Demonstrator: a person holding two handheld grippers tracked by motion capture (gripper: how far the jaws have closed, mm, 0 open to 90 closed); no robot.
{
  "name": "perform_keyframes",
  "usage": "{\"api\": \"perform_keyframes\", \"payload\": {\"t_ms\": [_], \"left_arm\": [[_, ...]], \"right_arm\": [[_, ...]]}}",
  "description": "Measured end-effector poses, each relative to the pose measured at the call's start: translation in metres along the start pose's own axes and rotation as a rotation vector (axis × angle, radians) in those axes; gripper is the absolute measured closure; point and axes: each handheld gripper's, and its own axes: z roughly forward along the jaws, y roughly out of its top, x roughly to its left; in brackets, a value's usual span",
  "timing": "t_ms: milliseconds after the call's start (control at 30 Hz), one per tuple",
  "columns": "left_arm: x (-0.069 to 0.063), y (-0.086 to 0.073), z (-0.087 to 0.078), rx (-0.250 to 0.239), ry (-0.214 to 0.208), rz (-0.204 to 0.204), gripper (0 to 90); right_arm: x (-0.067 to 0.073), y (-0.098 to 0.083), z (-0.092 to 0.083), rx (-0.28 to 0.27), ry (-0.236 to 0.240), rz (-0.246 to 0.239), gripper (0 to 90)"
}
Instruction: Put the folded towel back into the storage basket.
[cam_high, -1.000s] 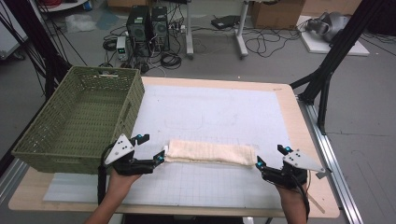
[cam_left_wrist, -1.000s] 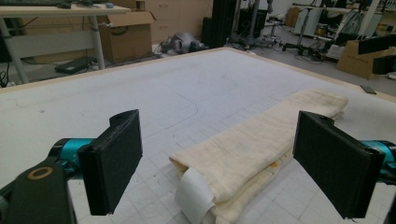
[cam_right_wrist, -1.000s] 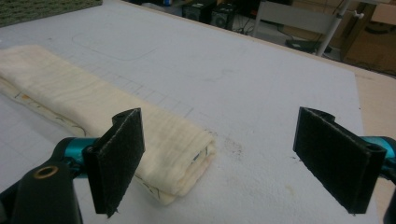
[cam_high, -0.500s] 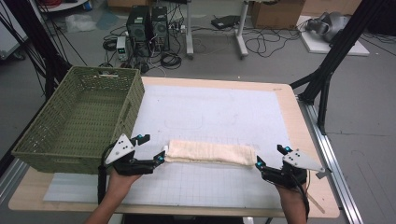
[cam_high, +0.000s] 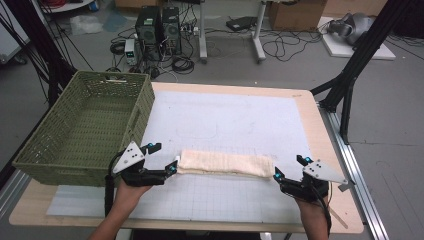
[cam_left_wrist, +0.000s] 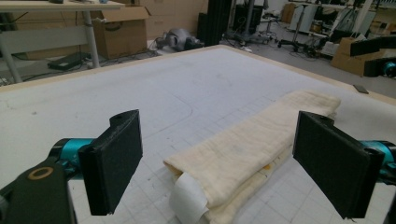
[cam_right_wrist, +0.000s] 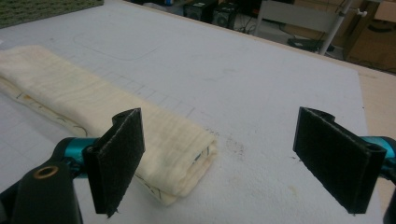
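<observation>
A cream cloth (cam_high: 226, 163), folded into a long narrow strip, lies across the white gridded mat (cam_high: 235, 125) near the table's front. My left gripper (cam_high: 161, 160) stands open at the strip's left end, its jaws wide apart on either side of that end (cam_left_wrist: 233, 158). A white label (cam_left_wrist: 187, 200) sticks out of the fold there. My right gripper (cam_high: 287, 169) stands open just off the strip's right end, and that end (cam_right_wrist: 182, 144) lies between the jaws, nearer the left one. Neither gripper touches the cloth.
A green woven basket (cam_high: 85, 125) stands on the table's left side, close behind my left hand. The wooden table edge (cam_high: 325, 130) runs along the right. Beyond the table are computer towers (cam_high: 160, 25), cables and a black stand (cam_high: 360, 55).
</observation>
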Motion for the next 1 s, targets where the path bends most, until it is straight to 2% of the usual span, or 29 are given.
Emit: {"api": "perform_keyframes", "payload": {"t_ms": [133,333,700,733,1000], "left_arm": [[0.000,0.004,0.002,0.007,-0.005,-0.005,16.2],[0.006,0.011,0.007,0.049,-0.024,-0.030,18.8],[0.012,0.025,0.028,0.139,-0.060,-0.073,18.9],[0.013,0.025,0.032,0.158,-0.064,-0.080,19.4],[0.015,0.019,0.047,0.224,-0.038,-0.089,20.0]], "right_arm": [[0.000,0.000,0.000,0.003,0.000,-0.002,15.1],[0.000,0.000,0.001,0.004,0.004,0.003,15.1],[0.001,0.000,0.002,0.005,0.009,-0.009,15.1],[0.002,0.000,0.002,0.006,0.010,-0.008,15.1],[0.000,0.000,0.002,0.007,0.009,-0.004,15.1]]}}
